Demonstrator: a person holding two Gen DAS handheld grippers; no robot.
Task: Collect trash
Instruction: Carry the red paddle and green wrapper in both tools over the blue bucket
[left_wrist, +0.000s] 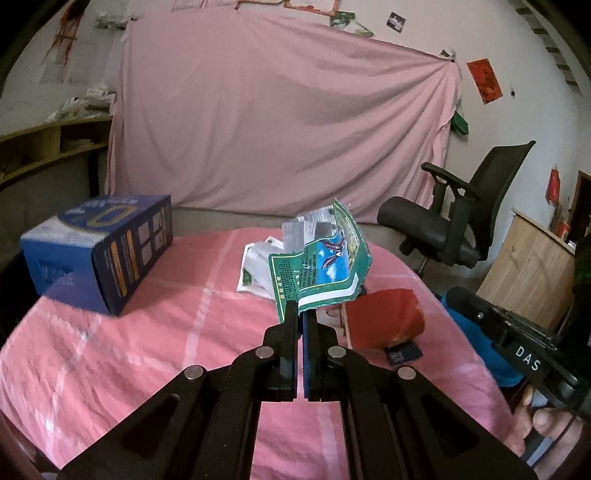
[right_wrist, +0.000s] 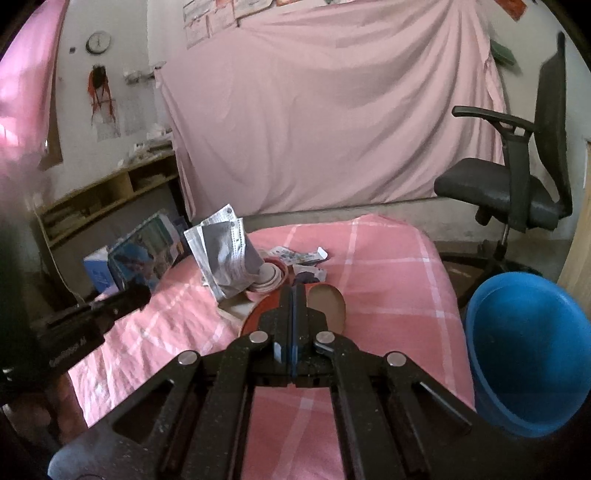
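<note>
A crumpled green wrapper (left_wrist: 320, 269) with a blue picture panel is lifted above the pink tablecloth, pinched at its lower edge. A red paper cup (left_wrist: 384, 321) lies on its side just right of it, its tan inside (right_wrist: 327, 301) open toward the near edge. Behind them lie white scraps (left_wrist: 255, 271), a crumpled grey face mask (right_wrist: 223, 254) and round lids (right_wrist: 271, 278). A blue bin (right_wrist: 528, 369) stands beside the table's right edge.

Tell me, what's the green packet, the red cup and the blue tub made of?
Green packet: probably thin printed plastic or foil, crumpled and silvery inside.
Red cup: looks like paper, matte, with a squashed rim.
Blue tub: likely plastic, smooth and faintly shiny.
</note>
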